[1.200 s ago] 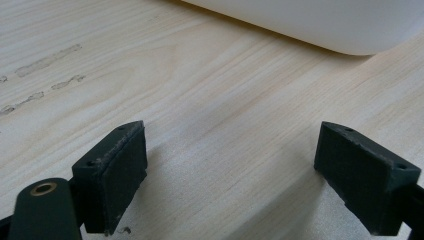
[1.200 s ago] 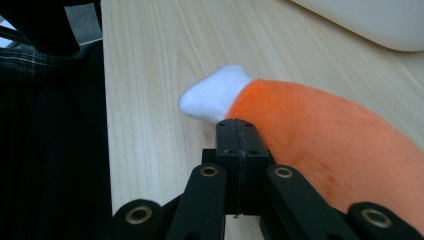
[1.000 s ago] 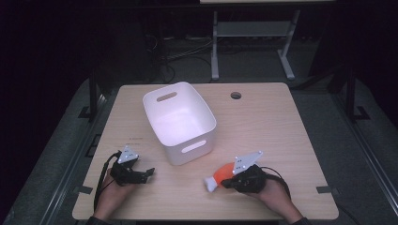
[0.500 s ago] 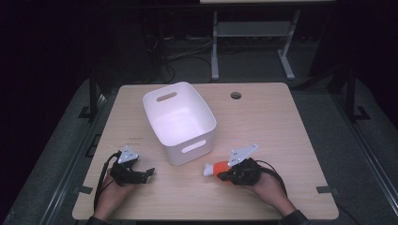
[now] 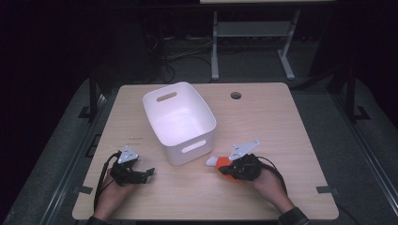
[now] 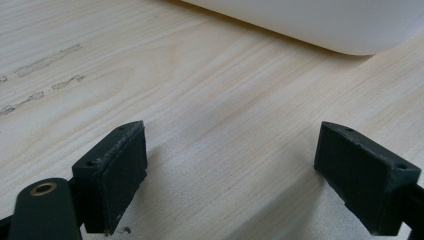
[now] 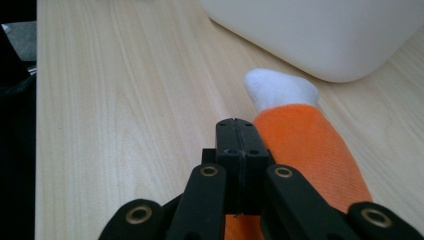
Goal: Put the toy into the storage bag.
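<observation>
A pale wooden table (image 5: 281, 122) with fine straight grain and rounded corners carries a white plastic bin (image 5: 179, 122), a smooth, glossy, round-cornered tub with slot handles cut into its short walls, standing upright just left of the table's centre. At about five o'clock from the bin, near its lower corner, lies an orange sock (image 5: 225, 166) of soft, napped fabric with a white toe, the toe pointing toward the bin. The right gripper (image 5: 230, 165) rests on the table against this sock; in the right gripper view its two black jaws are pressed flat together with no gap, and the orange sock (image 7: 310, 155) runs along their right side, its rounded white tip close to the bin's curved wall (image 7: 325, 35) (whether any cloth is pinched between the jaws cannot be told from that angle). The left gripper (image 5: 143, 174) lies at roughly seven o'clock from the bin, low on the table near the front edge, held by the person's left hand (image 5: 112, 190). Its matte, blocky jaws stand wide apart in the left gripper view, with nothing but bare wood (image 6: 225, 130) between them and the bin's smooth corner (image 6: 320, 25) beyond.
</observation>
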The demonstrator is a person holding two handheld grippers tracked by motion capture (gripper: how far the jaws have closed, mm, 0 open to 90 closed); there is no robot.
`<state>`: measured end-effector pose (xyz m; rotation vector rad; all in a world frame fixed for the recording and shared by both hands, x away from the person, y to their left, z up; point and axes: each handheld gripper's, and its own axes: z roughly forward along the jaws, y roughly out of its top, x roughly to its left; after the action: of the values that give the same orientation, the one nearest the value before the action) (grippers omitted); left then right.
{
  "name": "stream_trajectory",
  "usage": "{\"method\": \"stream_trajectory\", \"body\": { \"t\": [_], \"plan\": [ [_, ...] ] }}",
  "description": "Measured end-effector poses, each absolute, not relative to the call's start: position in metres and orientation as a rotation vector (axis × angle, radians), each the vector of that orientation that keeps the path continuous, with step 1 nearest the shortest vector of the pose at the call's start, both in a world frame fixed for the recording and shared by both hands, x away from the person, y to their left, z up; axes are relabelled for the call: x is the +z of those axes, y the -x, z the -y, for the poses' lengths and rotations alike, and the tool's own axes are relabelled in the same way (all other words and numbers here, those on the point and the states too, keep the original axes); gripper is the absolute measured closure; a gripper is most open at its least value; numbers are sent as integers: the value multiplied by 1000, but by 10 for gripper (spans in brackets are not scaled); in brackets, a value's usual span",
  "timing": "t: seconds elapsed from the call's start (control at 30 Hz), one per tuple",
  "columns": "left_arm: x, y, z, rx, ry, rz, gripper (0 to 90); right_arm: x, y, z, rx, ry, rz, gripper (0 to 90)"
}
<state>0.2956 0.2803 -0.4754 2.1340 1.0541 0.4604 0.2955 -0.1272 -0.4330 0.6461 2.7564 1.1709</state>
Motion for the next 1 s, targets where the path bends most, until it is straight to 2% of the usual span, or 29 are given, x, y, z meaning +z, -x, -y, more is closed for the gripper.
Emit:
{"method": "stream_trajectory", "body": {
  "t": [0.4,0.53,0.57,0.63,0.8,1.0],
  "plan": [
    [-475,-296,-280,461,-2134,-1054,129,-431,-297,132,1173,-685,-2719,897],
    [-475,-296,-280,461,-2134,-1054,129,-426,-295,133,1192,-680,-2711,864],
    [-475,-296,-280,460,-2134,-1054,129,-424,-294,134,1192,-686,-2710,814],
    [-475,-296,-280,461,-2134,-1054,129,-423,-294,135,1196,-694,-2707,791],
    [-475,-296,-280,460,-2134,-1054,129,-417,-293,138,1196,-723,-2679,629],
    [-475,-296,-280,461,-2136,-1053,129,-408,-293,142,1153,-786,-2671,377]
  ]
}}
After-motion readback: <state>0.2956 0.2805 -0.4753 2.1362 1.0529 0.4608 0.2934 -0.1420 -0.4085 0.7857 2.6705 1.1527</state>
